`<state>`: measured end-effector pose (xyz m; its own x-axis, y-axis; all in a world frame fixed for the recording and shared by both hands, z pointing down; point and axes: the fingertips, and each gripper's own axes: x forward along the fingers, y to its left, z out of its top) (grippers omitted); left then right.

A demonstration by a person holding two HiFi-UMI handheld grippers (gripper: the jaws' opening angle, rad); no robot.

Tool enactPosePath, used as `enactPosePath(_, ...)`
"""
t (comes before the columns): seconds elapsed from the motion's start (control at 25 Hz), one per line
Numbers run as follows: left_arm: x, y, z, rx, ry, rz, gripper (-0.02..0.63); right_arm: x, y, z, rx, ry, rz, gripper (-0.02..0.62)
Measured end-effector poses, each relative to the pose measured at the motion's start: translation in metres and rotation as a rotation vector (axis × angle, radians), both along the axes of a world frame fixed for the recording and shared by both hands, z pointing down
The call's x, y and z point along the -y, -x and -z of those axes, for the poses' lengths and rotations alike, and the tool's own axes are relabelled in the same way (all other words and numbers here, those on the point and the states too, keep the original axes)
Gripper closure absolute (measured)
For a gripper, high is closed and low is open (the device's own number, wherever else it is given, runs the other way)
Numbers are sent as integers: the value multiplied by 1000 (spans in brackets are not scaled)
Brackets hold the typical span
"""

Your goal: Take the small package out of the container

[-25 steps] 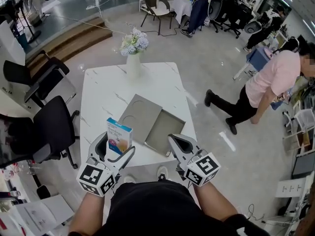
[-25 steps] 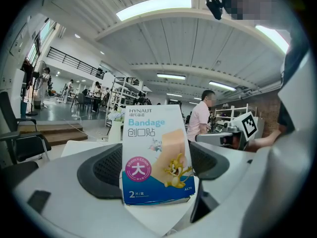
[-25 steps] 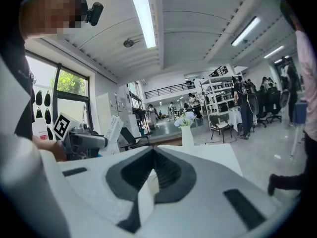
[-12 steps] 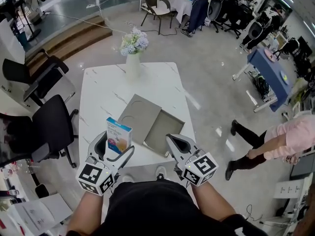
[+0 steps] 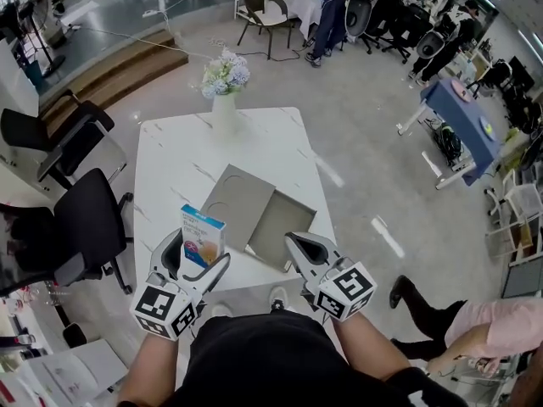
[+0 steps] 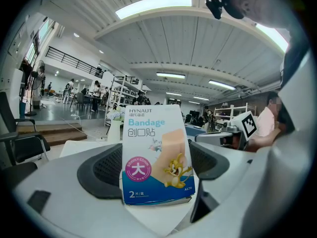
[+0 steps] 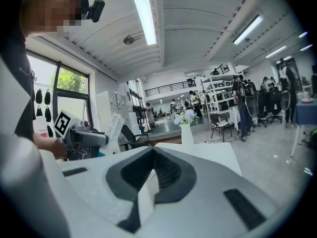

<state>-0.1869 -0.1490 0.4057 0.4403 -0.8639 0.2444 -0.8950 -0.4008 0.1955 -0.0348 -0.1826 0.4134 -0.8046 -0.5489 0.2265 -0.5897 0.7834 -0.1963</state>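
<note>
The small package, a blue-and-white bandage box (image 5: 202, 236) (image 6: 156, 152), stands upright between the jaws of my left gripper (image 5: 199, 251) (image 6: 157, 168), which is shut on it above the table's near left edge. The container, a flat grey box (image 5: 284, 227) with its lid (image 5: 242, 202) folded open to the left, lies on the white table (image 5: 170, 168) and looks empty. My right gripper (image 5: 299, 242) (image 7: 151, 175) hovers at the container's near edge. Its jaws are closed together with nothing between them.
A white vase of flowers (image 5: 223, 100) stands at the table's far edge. Black office chairs (image 5: 85, 219) sit close on the left. A person in a pink top (image 5: 475, 346) is on the floor area at the lower right.
Both grippers have stayed almost still, the left one holding the box throughout. The person in pink has walked from the right side to the lower right corner.
</note>
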Motion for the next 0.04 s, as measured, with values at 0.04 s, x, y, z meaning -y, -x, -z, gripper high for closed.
enactPosePath(0.04,0,0,0,1,0,-1,183,0,-1,0,-2,0,1,595)
